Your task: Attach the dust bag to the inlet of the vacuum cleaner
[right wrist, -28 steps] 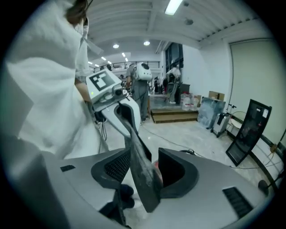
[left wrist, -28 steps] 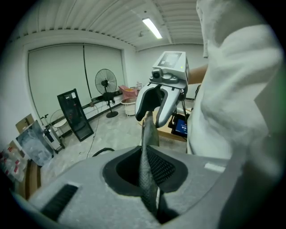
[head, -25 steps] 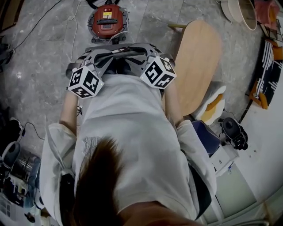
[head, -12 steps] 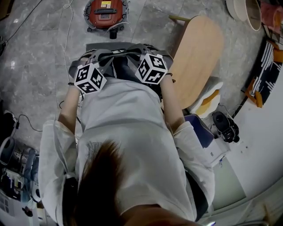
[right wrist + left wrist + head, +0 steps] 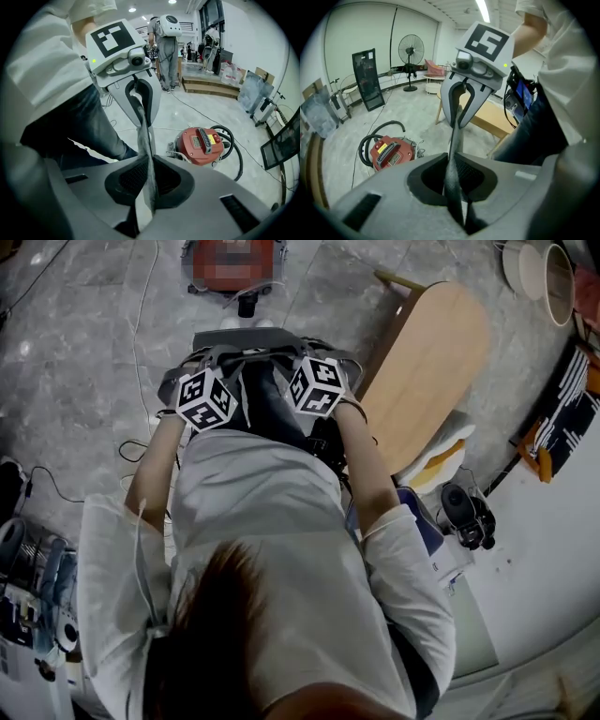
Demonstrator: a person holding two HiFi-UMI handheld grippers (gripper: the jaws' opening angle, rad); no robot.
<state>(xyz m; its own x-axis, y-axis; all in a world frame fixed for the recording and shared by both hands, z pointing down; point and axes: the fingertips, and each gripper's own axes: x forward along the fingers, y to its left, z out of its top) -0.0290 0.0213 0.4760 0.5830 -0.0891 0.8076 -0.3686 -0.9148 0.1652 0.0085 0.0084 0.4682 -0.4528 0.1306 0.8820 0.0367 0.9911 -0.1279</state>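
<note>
Head view: left gripper and right gripper have dropped toward the floor, the right jaws having just closed, so both now clamp the dust bag, spanning between them short of the vacuum cleaner, ready for fitting.

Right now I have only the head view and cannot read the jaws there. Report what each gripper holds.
Observer: The left gripper is shut on the edge of the grey dust bag.
Operator: Now the other one.
Observer: The right gripper has just been closing its jaws; the same bag is pinched between them.
Operator: Tell me where the hose of the vacuum cleaner is.
Observer: The black hose loops round one side of it, on the floor.
</note>
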